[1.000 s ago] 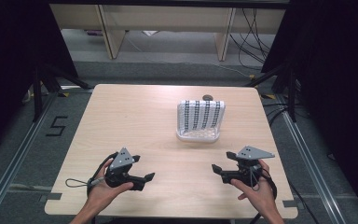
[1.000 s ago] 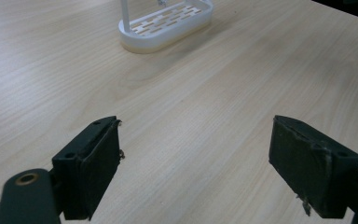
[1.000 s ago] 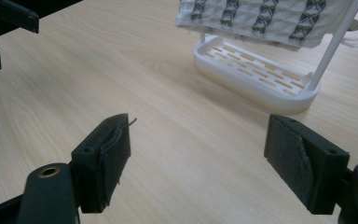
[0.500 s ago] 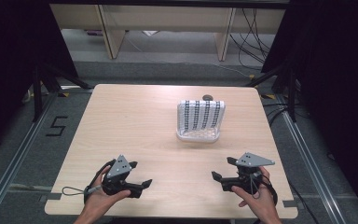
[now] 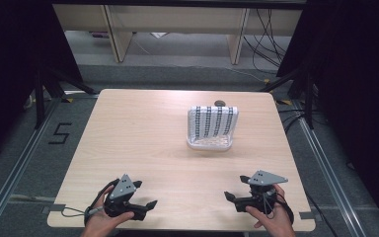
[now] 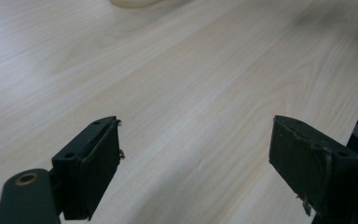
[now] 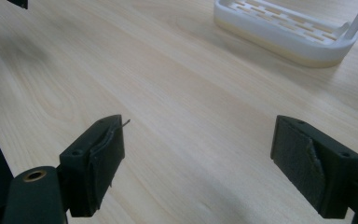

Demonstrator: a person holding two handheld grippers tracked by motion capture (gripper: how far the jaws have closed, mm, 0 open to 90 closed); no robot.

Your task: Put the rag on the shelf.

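Both tools sit low at the near edge of the tabletop [image 5: 143, 133], and both have come back toward the person and sunk a little compared with a second ago, when they were held somewhat farther in over the wood. Left tool [image 5: 147, 205] has its jaws spread wide with nothing between them, as the left gripper view shows bare wood in the gap; right tool [image 5: 230, 197] is likewise spread wide and empty, its jaws having just been opening to their fullest. Neither one touches anything but, perhaps, the tabletop itself. The white slotted rack [image 5: 211, 127], with its upright back panel of dark rows, stands well apart from both, toward the far right part of the tabletop, and has not moved between pictures; a small dark round thing [image 5: 220, 103] lies just behind it. My reading is that this is a rest or parking pose, with the rack not being worked on at the moment. As for writing, a "5" [image 5: 60, 134] is marked on the floor to the left of the tabletop; the rack's dark rows are too small to read.
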